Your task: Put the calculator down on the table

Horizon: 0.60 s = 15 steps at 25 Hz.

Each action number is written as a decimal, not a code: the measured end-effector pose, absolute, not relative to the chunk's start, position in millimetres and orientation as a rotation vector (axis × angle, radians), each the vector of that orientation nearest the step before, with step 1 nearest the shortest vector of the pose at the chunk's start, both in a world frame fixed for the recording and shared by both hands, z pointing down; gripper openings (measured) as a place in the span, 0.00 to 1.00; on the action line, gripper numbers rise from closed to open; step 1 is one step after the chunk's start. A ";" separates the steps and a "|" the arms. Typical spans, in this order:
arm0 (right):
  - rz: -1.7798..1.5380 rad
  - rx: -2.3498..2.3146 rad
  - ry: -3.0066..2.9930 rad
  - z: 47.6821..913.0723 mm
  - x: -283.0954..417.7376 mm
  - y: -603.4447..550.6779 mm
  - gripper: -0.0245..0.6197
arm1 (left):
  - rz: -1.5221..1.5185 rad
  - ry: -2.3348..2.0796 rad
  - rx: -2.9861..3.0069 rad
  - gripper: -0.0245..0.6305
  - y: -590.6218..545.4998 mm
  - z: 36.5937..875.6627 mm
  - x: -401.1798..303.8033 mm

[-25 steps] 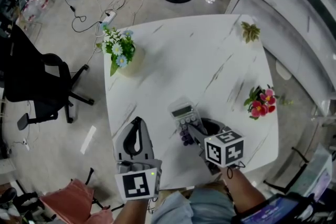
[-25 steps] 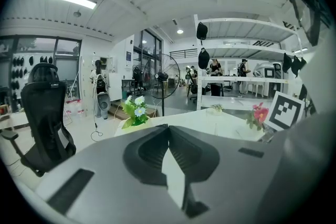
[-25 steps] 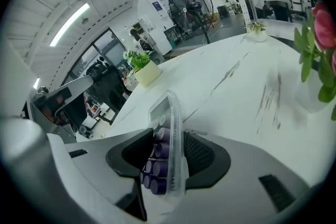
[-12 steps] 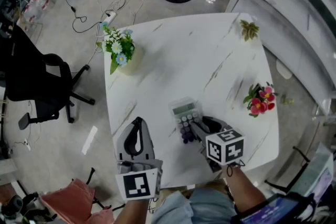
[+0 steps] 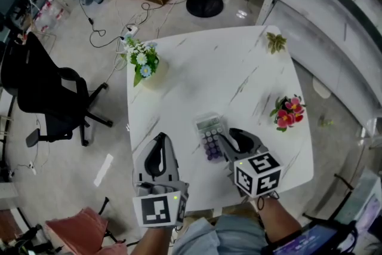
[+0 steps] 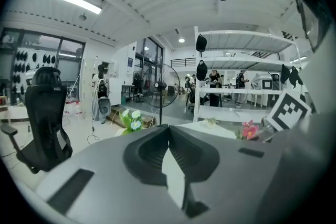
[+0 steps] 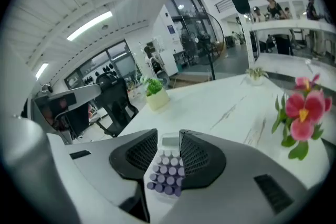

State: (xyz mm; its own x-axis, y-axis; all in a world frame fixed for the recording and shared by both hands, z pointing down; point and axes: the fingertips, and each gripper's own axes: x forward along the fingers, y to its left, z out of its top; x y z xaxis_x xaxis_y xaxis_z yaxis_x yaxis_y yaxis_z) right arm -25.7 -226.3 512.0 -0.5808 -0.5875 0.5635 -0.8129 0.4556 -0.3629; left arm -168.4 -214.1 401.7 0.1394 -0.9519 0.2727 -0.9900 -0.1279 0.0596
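Table (image 5: 239,68), white, veined: bears the calculator (image 5: 209,134) flat near its near edge. Right gripper (image 7: 168,139): jaws part-spread, just been closing, calculator showing between them, apparently unpinched; left gripper (image 6: 168,127): jaws pressed together, empty. Calculator, judged: light, rigid, slick-cased; grip across long side edges, clear of the keys.

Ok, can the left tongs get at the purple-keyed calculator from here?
Probably yes: the pale calculator with purple keys lies flat on the white marbled table, only bare tabletop between it and the left tongs, which are shut and must open first.
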 end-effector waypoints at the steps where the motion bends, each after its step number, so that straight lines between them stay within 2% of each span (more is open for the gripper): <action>1: 0.820 1.198 -2.393 493.8 -28.4 -227.8 0.26 | 0.227 -1.919 2.199 0.05 -213.5 390.5 -167.2; 6: 0.522 1.264 -2.576 397.7 -41.2 -229.7 0.21 | 0.111 -1.981 2.265 0.05 -209.0 323.1 -161.1; 11: 0.253 1.357 -2.678 315.6 -40.4 -221.4 0.08 | 0.011 -2.071 2.367 0.05 -193.3 255.4 -159.9; 15: 0.110 1.404 -2.711 281.5 -30.8 -215.8 0.07 | -0.062 -2.155 2.415 0.05 -177.8 220.7 -159.6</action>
